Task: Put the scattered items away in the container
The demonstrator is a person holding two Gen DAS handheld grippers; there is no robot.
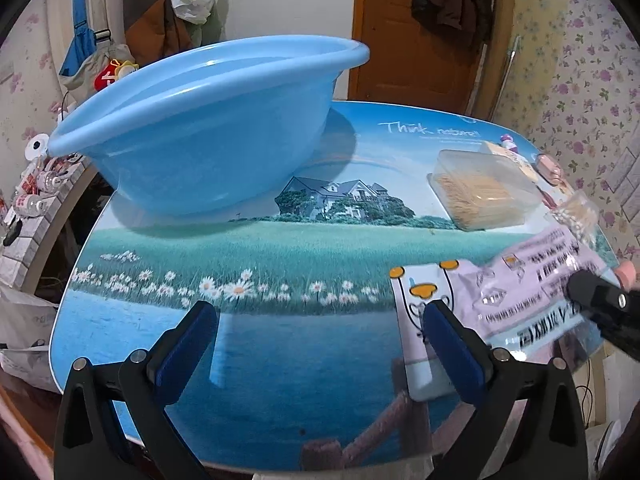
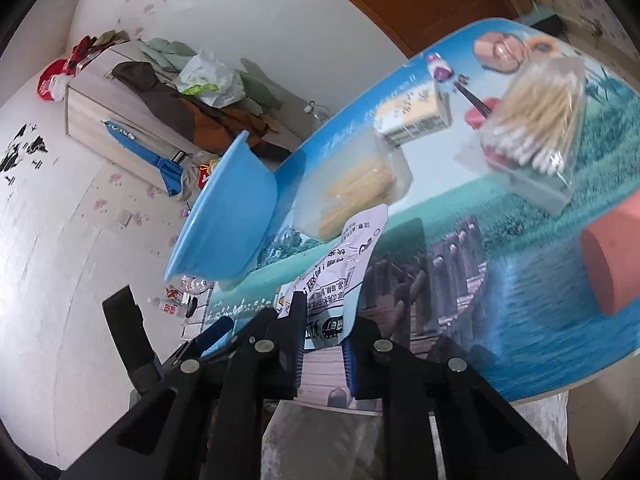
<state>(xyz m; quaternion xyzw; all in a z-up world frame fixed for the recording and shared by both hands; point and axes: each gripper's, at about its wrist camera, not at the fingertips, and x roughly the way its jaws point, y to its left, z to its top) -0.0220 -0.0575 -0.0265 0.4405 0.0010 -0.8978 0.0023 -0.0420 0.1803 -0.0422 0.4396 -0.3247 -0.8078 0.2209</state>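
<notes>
A light blue basin [image 1: 200, 128] stands at the far left of the picture-printed table [image 1: 280, 340]; it also shows in the right wrist view [image 2: 228, 224]. My right gripper [image 2: 322, 344] is shut on a white and lilac printed packet [image 2: 344, 268] and holds it above the table's near edge. The same packet [image 1: 532, 292] shows at the right in the left wrist view. My left gripper [image 1: 320, 344] is open and empty above the table's front, left of the packet. A clear box of toothpicks [image 1: 480, 190] lies to the right of the basin.
A bag of cotton swabs [image 2: 536, 120], a yellow carton [image 2: 416, 116], a pink round item [image 2: 500, 48] and an orange cylinder [image 2: 612, 260] lie on the table's right part. A door [image 1: 420, 32] and hanging clothes stand behind the table.
</notes>
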